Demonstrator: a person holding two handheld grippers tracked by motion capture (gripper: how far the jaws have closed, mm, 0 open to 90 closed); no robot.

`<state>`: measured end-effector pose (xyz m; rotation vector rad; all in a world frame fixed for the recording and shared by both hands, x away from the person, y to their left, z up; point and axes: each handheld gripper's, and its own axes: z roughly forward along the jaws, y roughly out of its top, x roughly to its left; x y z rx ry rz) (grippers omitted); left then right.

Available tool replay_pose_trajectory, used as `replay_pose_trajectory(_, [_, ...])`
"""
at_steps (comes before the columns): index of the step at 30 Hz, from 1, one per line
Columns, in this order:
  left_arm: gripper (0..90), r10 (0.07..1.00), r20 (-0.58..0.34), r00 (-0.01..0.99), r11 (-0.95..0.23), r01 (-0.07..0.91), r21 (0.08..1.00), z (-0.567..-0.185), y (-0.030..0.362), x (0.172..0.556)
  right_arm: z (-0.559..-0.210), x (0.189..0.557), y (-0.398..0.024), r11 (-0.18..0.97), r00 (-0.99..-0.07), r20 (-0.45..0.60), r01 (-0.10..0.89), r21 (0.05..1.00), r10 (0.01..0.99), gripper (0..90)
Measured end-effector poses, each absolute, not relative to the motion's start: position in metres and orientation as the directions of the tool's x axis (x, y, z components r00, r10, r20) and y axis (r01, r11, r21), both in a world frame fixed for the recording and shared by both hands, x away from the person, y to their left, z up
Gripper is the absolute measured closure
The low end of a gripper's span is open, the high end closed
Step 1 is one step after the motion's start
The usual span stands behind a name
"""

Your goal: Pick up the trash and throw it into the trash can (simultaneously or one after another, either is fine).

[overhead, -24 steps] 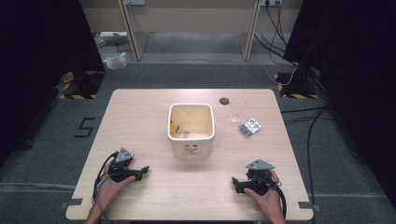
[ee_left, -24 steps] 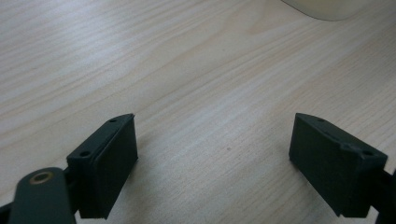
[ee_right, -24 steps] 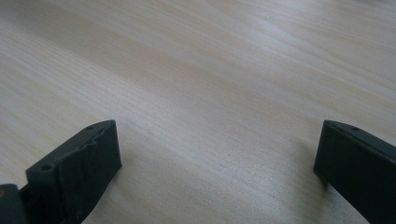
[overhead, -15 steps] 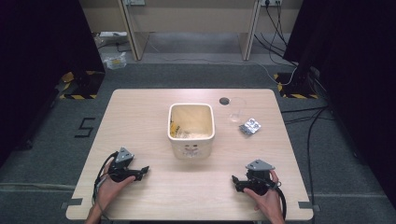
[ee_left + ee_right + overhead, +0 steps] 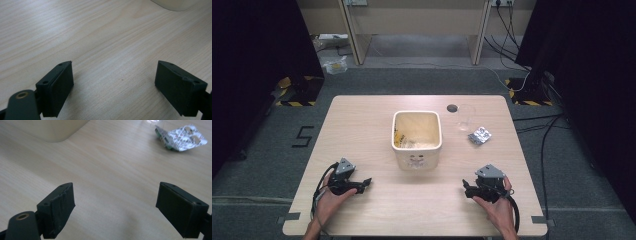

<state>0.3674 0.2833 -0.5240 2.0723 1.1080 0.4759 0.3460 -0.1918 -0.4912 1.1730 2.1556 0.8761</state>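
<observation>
Nothing has moved since the earlier pictures: both hands and all the things sit in the same spots. A person's left gripper rests low over the near left part of the wooden worktop, and the right gripper rests low over the near right part. Each hand holds its gripper from behind, with the jaws pointing in toward the middle of the worktop. In the left gripper view the jaws stand wide apart with only bare wood between them, so that gripper is open and holds nothing. In the right gripper view the jaws also stand wide apart over bare wood, so it is open and empty too. A cream tub sits in the middle, well apart from both grippers, and its top is open, so things could be dropped in. To the far right of the tub lie a silver pill pack, a clear glass and a small dark cap. The pill pack is nearest to the right gripper, so it looks like that hand may reach for it first. Both hands look ready and waiting.
</observation>
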Motion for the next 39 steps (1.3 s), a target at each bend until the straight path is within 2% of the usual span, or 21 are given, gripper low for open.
replay_pose_trajectory(12, [14.4, 0.827, -0.016, 0.562, -0.365, 0.559, 0.745, -0.524, 0.283, 0.367, -0.480, 0.388, -0.185, 0.444, -0.454, -0.212, 0.500, 0.743, 0.866, 15.7])
replay_pose_trajectory(20, [14.4, 0.827, -0.016, 0.561, -0.365, 0.559, 0.745, -0.524, 0.283, 0.367, -0.487, 0.406, -0.195, 0.410, -0.428, -0.187, 0.521, 0.748, 0.884, 17.6])
replay_pose_trajectory(26, [14.4, 0.827, -0.016, 0.562, -0.365, 0.559, 0.744, -0.524, 0.283, 0.367, -0.473, 0.419, -0.192, 0.442, -0.421, -0.236, 0.503, 0.742, 0.876, 19.1])
replay_pose_trajectory(36, [14.4, 0.827, -0.016, 0.562, -0.366, 0.559, 0.744, -0.524, 0.283, 0.367, -0.462, 0.451, -0.192, 0.459, -0.419, -0.255, 0.513, 0.726, 0.872, 20.7])
replay_pose_trajectory(39, [14.4, 0.827, -0.016, 0.562, -0.365, 0.559, 0.744, -0.524, 0.283, 0.367, -0.465, 0.460, -0.192, 0.431, -0.417, -0.218, 0.529, 0.731, 0.882, 21.4])
